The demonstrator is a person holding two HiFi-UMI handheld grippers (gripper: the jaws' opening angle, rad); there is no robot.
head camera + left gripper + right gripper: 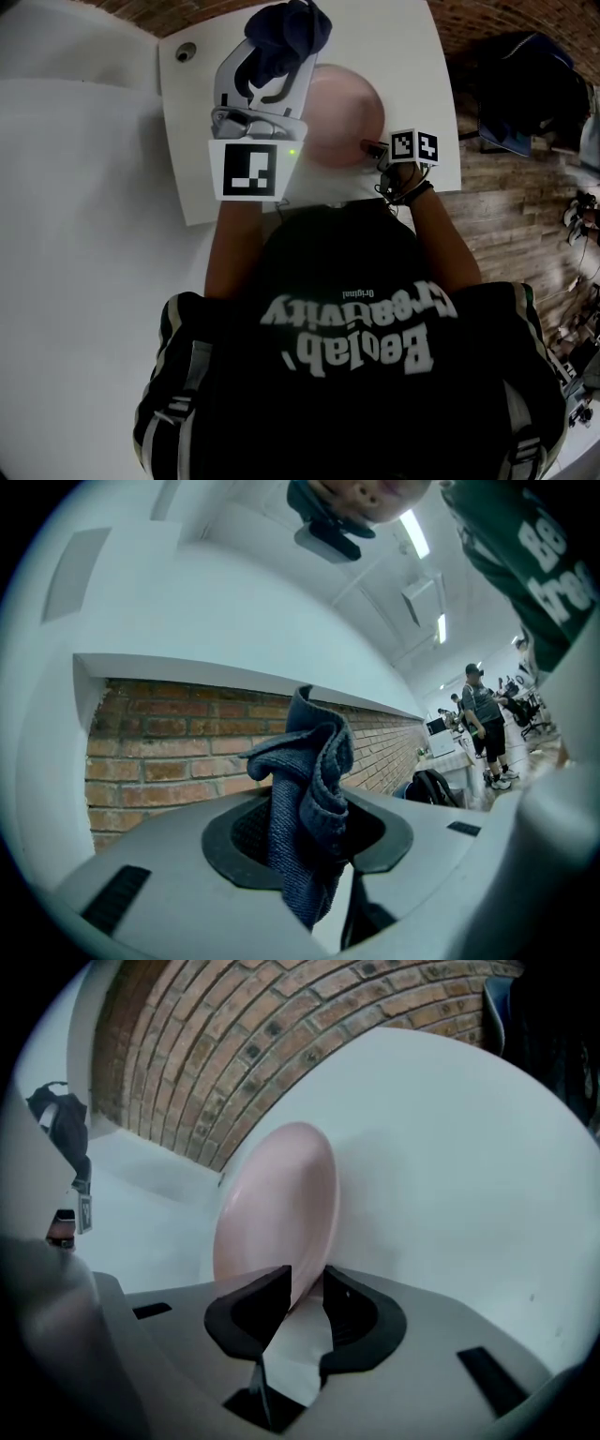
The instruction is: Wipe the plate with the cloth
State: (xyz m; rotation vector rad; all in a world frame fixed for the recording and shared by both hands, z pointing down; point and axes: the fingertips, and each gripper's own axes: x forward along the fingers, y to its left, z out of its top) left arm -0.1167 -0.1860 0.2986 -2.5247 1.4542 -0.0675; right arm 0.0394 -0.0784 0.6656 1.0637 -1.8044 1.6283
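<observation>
Head view, step in hand: judged as the set-up before wiping. The cloth point(286, 36) and the plate point(349, 111) are each gripped, but no contact between them shows.
Left hand-held gripper point(267, 70): clamped on the dark blue cloth point(309, 780). In the left gripper view the fabric is bunched between the jaws and stands up past them in a loose wad. This camera points up at brick wall and ceiling, so the cloth end faces away from the plate.
Right hand-held gripper point(307, 1290): jaws closed on the near rim of the plate point(277, 1208), the rim sitting in the narrow gap between the pads.
Plate position: over the white surface point(398, 56), between the two grippers, at the person's right-front. Whether its far edge rests on the surface cannot be told.
Cloth position: beside the plate's left edge in the head view and apparently above it (height is a guess from one view).
Plate appearance: pale pink, round and shallow, with a smooth matte-looking face. No crumbs, marks or wet patches can be made out.
Next move, judgement: tip the left hand-held gripper down so the wad meets the plate face, then sweep across it while the right one steadies the rim.
Risk, judgement: the rim grip is narrow, so hard pressure could lever the plate.
</observation>
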